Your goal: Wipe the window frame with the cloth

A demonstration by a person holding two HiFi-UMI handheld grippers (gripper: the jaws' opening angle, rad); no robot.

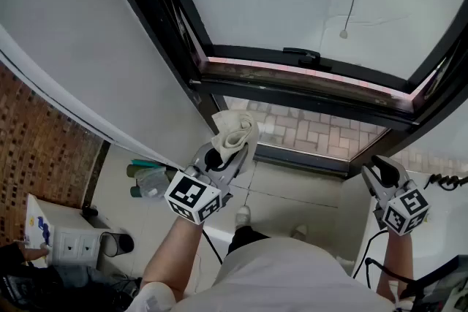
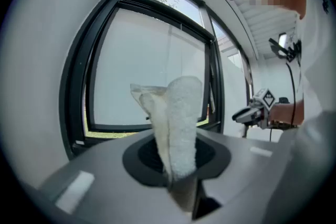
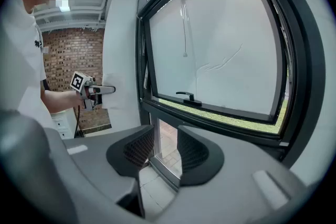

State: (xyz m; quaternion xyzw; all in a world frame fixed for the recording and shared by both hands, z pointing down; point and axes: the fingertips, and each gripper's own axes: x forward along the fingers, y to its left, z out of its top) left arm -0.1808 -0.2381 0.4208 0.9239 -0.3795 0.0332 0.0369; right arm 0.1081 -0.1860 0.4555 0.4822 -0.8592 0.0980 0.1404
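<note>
- Left gripper (image 1: pixel 221 151) — its jaws are clamping the cloth (image 1: pixel 235 129), a pale folded towel that is standing up past the jaw tips.
- Right gripper (image 1: pixel 383 170) — its jaws are standing apart with nothing between them; it is hanging low at the right, below the sash corner.
- Cloth, position — it is sitting just under the lower left corner of the window frame (image 1: pixel 307 97). Whether it is touching the dark rail cannot be told from the head view.
- Window frame, lie — the lower rail's long axis is running left to right across the head view, up and ahead of the cloth. The left upright is climbing away from that same corner.
- Handle (image 1: pixel 301 53) — it is lying flat on the sash's bottom edge, well apart from both grippers.
- Judgement — the left gripper is the nearer one. The coming move is likely calling for a short push up onto the rail, then a sweep rightward along it.
</note>
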